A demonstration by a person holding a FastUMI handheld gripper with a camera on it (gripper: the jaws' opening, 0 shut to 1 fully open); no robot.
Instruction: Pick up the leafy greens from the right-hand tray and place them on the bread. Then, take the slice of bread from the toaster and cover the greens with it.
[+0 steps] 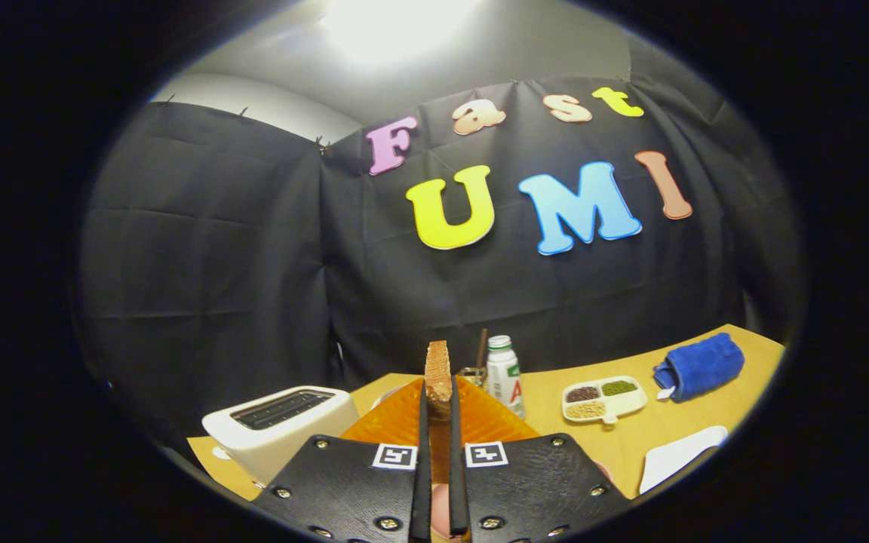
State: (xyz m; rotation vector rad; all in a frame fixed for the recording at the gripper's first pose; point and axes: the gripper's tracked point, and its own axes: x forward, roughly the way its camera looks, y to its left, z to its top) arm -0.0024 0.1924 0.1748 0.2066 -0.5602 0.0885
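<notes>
Wooden table (pixel 623 441), hand-held gripper (pixel 439 407) pinching upright browned bread slice (pixel 438 369)

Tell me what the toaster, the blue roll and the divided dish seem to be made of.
The toaster, left of the tool shut on a slice of bread, looks like smooth cream plastic with a soft sheen. The blue roll seems a fuzzy terry cloth towel. The divided dish, holding dry grains or beans, looks like glossy white plastic, perhaps ceramic.
</notes>
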